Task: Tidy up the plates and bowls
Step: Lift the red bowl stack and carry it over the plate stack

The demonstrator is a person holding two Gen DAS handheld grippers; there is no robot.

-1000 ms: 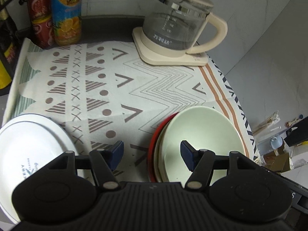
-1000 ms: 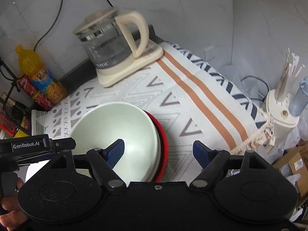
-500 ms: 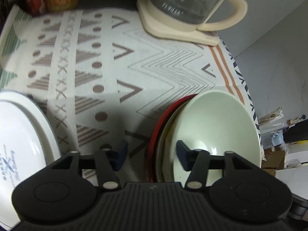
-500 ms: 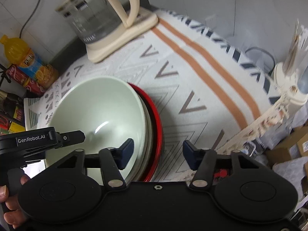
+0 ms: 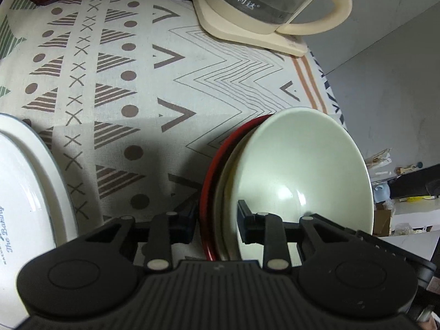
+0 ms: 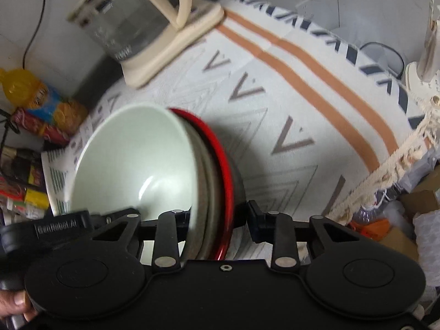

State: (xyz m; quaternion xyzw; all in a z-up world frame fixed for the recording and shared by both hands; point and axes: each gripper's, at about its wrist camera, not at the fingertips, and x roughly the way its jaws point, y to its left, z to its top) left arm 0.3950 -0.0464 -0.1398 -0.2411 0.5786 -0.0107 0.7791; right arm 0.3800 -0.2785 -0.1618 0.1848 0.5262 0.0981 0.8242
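A glass kettle (image 5: 264,2) stands on the patterned tablecloth (image 5: 137,82) near drink bottles (image 6: 35,96).

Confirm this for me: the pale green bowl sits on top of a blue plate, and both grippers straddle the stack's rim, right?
Not quite. The plate at the bottom of the stack is red, not blue, as the left wrist view shows. The pale green bowl does sit on top, and the left gripper and right gripper both straddle the rim.

Kettle (image 5: 264,2) top and white plate (image 5: 33,181) left side are cropped by frame edges. Bottles (image 6: 41,104) are blurred. Stack's (image 6: 214,170) near rim is hidden behind both tools.
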